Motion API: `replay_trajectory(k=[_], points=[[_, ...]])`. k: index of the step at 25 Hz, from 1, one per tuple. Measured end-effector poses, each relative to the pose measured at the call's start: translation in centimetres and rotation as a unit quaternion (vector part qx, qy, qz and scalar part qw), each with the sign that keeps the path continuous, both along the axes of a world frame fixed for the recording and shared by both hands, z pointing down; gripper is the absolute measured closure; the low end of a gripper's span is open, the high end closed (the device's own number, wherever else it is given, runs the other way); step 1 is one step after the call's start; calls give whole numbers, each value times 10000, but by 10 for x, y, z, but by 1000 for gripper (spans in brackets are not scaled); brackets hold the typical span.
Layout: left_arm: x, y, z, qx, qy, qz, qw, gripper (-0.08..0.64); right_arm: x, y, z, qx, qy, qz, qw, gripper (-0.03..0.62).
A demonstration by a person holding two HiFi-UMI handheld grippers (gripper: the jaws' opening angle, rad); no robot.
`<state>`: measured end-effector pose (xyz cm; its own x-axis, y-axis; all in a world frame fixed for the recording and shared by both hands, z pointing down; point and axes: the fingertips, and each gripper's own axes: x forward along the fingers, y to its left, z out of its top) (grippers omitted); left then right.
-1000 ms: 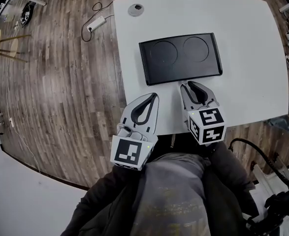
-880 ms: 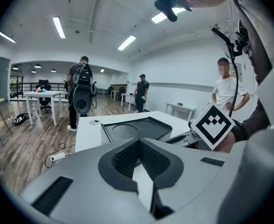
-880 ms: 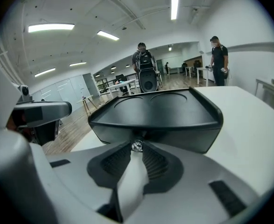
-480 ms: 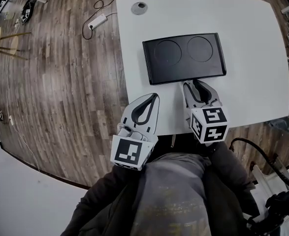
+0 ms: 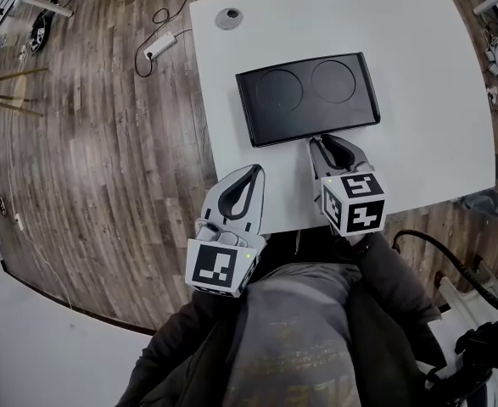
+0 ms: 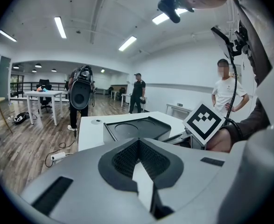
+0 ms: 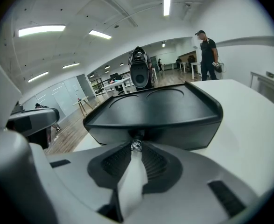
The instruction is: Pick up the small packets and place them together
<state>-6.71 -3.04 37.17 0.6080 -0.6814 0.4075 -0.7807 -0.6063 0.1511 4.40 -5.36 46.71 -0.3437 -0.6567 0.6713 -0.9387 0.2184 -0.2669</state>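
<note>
A black tray (image 5: 306, 122) with two round recesses lies on the white table (image 5: 418, 75). No packets show on the tray or the table. My right gripper (image 5: 319, 141) has its tips right at the tray's near wall (image 7: 174, 129). Its jaws are closing, and a tiny shiny thing (image 7: 136, 146) sits pinched between the tips. I cannot tell what that thing is. My left gripper (image 5: 256, 170) hovers at the table's near edge, left of the right one. Its jaws are shut with nothing between them (image 6: 137, 142).
A round grey grommet (image 5: 228, 18) sits at the table's far left corner. A power strip (image 5: 158, 45) and cables lie on the wooden floor to the left. A person in a white shirt (image 6: 228, 94) and others stand beyond the table.
The head view has shifted slightly. Both grippers keep their places relative to the tray, with the right one's tips still at the tray's near edge.
</note>
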Motion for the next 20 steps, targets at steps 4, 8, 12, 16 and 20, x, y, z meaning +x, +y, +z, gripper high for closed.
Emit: replay_trajectory(k=[4, 8, 12, 16, 20], points=[[-3, 2, -6, 113, 7, -41, 9999, 558, 1, 2, -1, 59, 9, 13, 10000, 520], [-5, 5, -9, 120, -22, -7, 9999, 558, 0, 10, -2, 62, 7, 14, 10000, 522], [-2, 12, -9, 107, 14, 67, 9999, 558, 0, 23, -2, 82, 35, 21, 10000, 522], [0, 24, -8, 133, 31, 176, 9998, 560, -1, 39, -1, 146, 74, 50, 9999, 522], [4, 35, -10, 183, 30, 284, 9994, 560, 0, 57, -1, 184, 100, 67, 9998, 522]])
